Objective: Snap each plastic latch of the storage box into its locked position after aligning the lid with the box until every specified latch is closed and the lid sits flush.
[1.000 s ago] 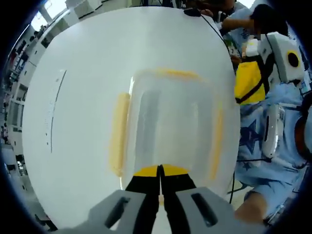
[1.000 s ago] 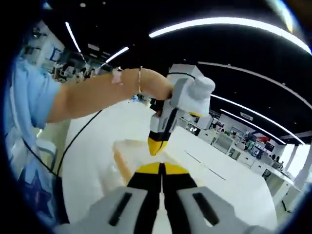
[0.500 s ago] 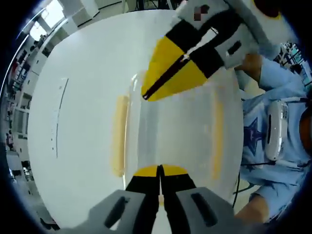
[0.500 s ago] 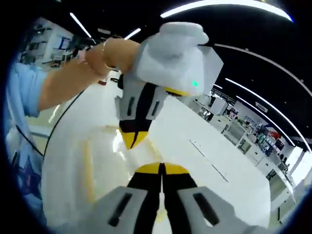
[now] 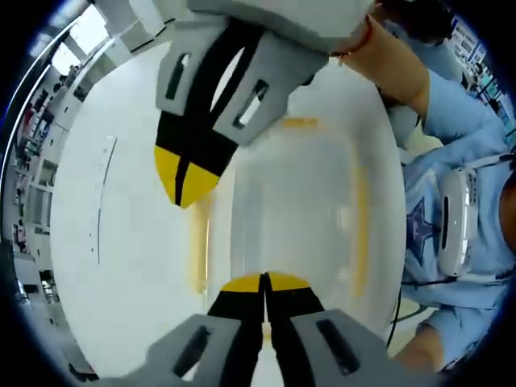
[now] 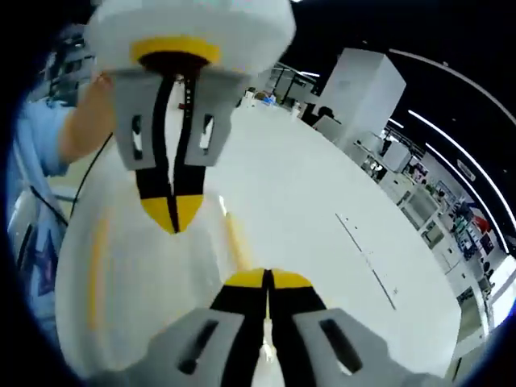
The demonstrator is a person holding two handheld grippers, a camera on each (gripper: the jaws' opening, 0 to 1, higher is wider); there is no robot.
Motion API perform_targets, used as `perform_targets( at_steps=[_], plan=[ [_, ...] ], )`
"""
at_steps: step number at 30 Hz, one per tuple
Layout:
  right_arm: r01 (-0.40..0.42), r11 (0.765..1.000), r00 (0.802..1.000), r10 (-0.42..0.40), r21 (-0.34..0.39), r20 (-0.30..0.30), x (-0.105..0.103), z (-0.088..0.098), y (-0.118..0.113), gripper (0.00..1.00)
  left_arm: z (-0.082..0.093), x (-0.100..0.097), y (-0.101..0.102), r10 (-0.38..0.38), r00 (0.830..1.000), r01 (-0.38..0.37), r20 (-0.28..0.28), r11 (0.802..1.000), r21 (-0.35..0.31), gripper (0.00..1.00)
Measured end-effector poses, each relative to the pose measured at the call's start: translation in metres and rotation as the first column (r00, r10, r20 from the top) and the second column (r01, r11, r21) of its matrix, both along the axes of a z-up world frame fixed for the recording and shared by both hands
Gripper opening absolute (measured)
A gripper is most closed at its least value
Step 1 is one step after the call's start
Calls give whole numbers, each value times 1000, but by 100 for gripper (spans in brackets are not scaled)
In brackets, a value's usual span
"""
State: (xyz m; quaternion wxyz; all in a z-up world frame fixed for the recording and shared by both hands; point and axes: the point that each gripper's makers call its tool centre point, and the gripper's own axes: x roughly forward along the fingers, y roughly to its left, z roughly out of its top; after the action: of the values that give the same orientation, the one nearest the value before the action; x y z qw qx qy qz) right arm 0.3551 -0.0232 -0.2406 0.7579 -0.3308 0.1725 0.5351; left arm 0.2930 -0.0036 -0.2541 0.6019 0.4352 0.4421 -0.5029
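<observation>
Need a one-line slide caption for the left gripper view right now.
Both shut claws, left and right, meet over the clear storage box with yellow latches on the white table.

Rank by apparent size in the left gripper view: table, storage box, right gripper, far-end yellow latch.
1. table
2. storage box
3. right gripper: close behind the box, but much nearer the lens, so unsure
4. far-end yellow latch

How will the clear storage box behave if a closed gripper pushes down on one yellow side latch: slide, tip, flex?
The storage box looks empty and see-through, so probably light and liable to slide on the smooth white table. It sits low and wide, so tipping seems unlikely. The thin clear lid may flex near the yellow latch; the left gripper could steady it while the right gripper presses.
</observation>
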Motion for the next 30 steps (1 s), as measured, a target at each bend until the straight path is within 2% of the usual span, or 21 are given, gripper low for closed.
perform_targets(
  at_steps=[2,4,8,10,14,19,20,22,23,24,25,27,30],
  plan=[
    [-32,998,999,31,-52,-20,3,-6,1,0,1,1,-1,0,1000,0,2,1000,-1,0],
    [-46,996,999,45,-82,-10,9,-11,4,0,1,3,-1,1,1000,-1,3,1000,0,0],
    [-112,990,992,106,-81,-74,9,-14,13,0,1,7,-2,2,1000,-2,-7,1000,0,0],
    [-127,985,989,117,-117,-89,12,-18,12,0,0,7,-3,11,1000,-11,-17,1000,-6,0],
    [-178,977,979,163,-119,-126,20,-20,18,0,-2,7,-3,11,999,-12,-30,1000,-20,0],
    [-259,962,952,239,-83,-194,18,-23,24,0,-3,6,-4,9,1000,-10,-22,999,-43,0],
    [-277,959,940,256,-66,-223,17,-24,25,0,-4,5,-4,9,1000,-10,-20,999,-46,0],
    [-319,947,927,301,-47,-225,16,-24,27,0,-4,3,-5,4,1000,-5,-13,999,-44,0],
    [-330,943,916,313,-29,-252,14,-24,26,0,-5,3,-6,3,1000,-3,-8,999,-39,0],
    [-336,941,913,319,-26,-253,14,-24,26,0,-5,2,-6,-1,1000,1,-2,999,-33,0],
    [-385,923,898,372,-9,-235,13,-23,28,0,-5,1,-7,-6,1000,7,6,1000,-25,0],
    [-391,920,881,381,20,-279,10,-24,27,0,-5,1,-7,-8,1000,8,12,1000,-15,0],
    [-408,913,874,394,10,-285,13,-28,27,0,-5,1,-5,-8,1000,8,10,1000,-11,0]
  ],
)
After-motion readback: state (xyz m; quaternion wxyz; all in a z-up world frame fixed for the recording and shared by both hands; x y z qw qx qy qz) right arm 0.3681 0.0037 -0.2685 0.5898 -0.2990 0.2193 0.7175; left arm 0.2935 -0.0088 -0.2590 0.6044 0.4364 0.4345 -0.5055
